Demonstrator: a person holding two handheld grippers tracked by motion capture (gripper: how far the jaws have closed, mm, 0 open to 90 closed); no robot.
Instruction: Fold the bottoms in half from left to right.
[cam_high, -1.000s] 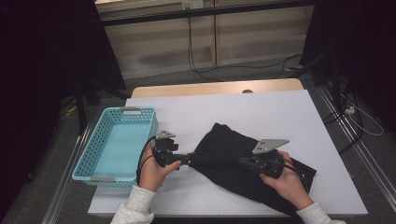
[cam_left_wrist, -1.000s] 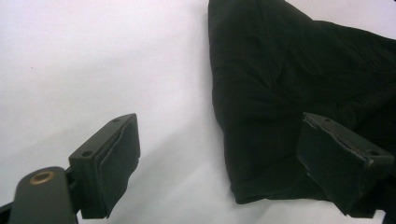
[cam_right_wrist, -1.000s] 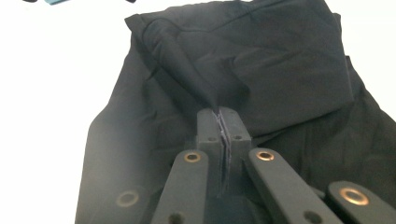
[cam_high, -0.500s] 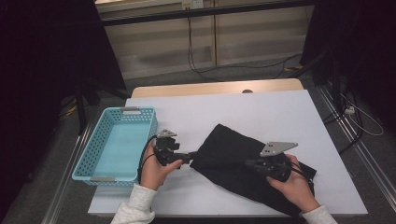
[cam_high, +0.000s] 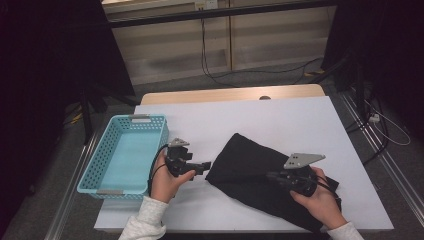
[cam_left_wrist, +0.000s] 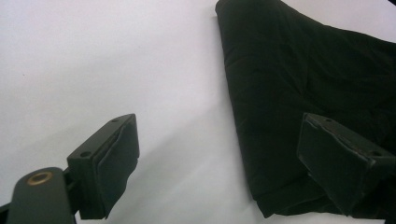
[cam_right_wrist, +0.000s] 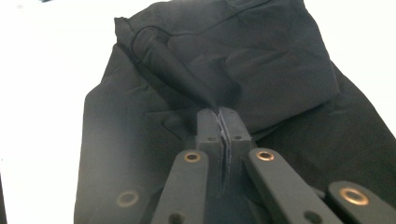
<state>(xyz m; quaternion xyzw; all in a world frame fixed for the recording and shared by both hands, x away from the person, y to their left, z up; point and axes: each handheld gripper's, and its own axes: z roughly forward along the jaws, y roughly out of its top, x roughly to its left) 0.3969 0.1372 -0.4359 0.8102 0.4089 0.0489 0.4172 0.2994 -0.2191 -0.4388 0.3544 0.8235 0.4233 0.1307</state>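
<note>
Landmark: the black cloth (cam_high: 260, 180), lying crumpled on the white counter (cam_high: 280, 120), its long axis slanting from the counter's middle toward the near right corner.

Nearest, at the cloth's near-right end: the right gripper (cam_high: 272, 176), held in a hand (cam_high: 320, 200) that rests over the cloth. In the right gripper view the jaws are pressed together on a pinched ridge of the cloth (cam_right_wrist: 219, 74) — the fabric rises from the pads in a taut fold and spreads out beyond them. A grey three-cornered plate sits on top of this gripper.

Just left of the cloth's left corner: the left gripper (cam_high: 206, 165), gripped by the other hand (cam_high: 167, 177), pointing toward the cloth. Its jaws stand wide apart in the left gripper view; nothing is between the pads. The cloth's edge (cam_left_wrist: 299, 93) lies in front of the right-hand pad, bare counter ahead of the other.

Farther left of the cloth, past the left hand: a light-blue perforated basket (cam_high: 100, 165) at the counter's left edge — inside looks bare.
</note>
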